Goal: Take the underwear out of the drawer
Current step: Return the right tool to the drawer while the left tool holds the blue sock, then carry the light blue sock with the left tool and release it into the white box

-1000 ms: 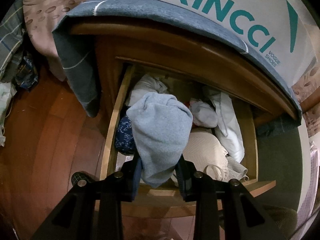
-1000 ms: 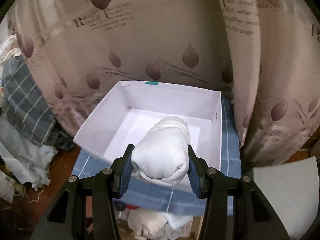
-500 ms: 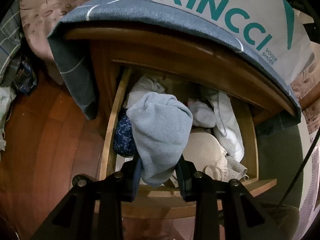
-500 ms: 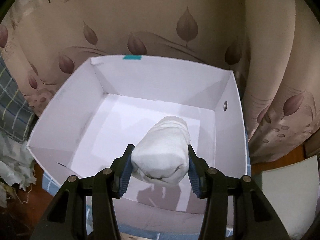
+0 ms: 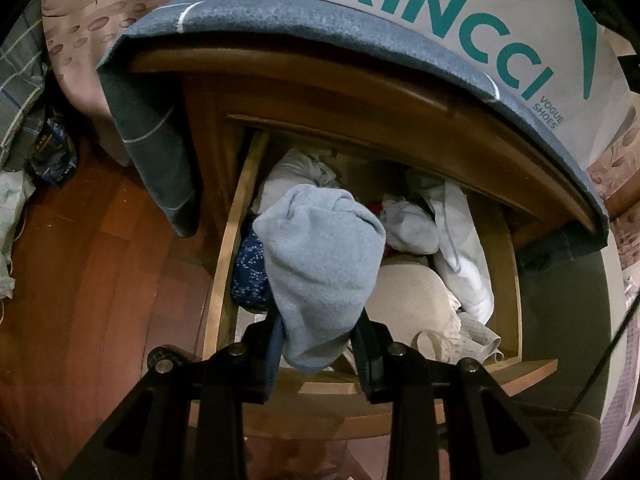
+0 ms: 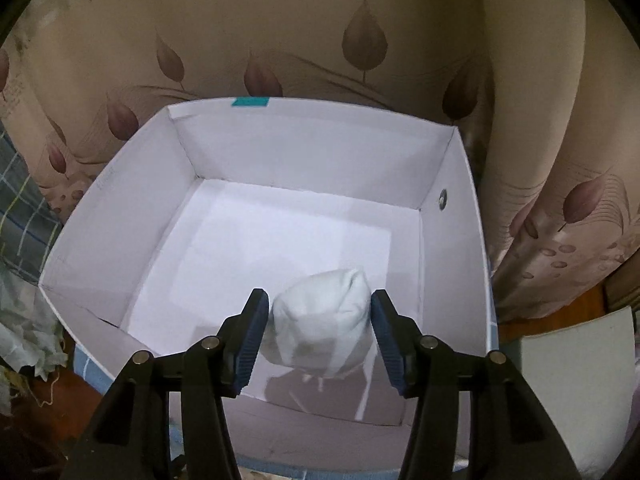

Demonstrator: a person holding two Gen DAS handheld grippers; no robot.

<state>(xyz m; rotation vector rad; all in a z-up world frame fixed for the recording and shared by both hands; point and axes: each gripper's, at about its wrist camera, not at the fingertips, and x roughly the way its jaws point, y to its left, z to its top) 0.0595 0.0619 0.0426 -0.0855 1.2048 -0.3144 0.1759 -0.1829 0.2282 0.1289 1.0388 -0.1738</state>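
Observation:
In the left wrist view my left gripper (image 5: 320,340) is shut on a light blue rolled underwear (image 5: 320,264), held up over the open wooden drawer (image 5: 224,264). The drawer holds more clothes: a dark blue patterned piece (image 5: 250,276), a cream piece (image 5: 408,292) and white ones (image 5: 460,248). In the right wrist view my right gripper (image 6: 320,308) hangs inside a white cardboard box (image 6: 452,260). Its jaws are opening, and a white rolled underwear (image 6: 320,328) lies between them on the box floor with a gap on each side.
A blue-grey checked cloth (image 5: 152,128) drapes over the cabinet top, with the box's printed side (image 5: 460,20) resting on it. Red-brown wooden floor (image 5: 88,272) lies left of the drawer. A leaf-patterned curtain (image 6: 320,32) hangs behind the box.
The right gripper sank into the white box with the white roll, then its jaws spread and the roll dropped free onto the box floor. The left gripper kept still, holding the blue roll.

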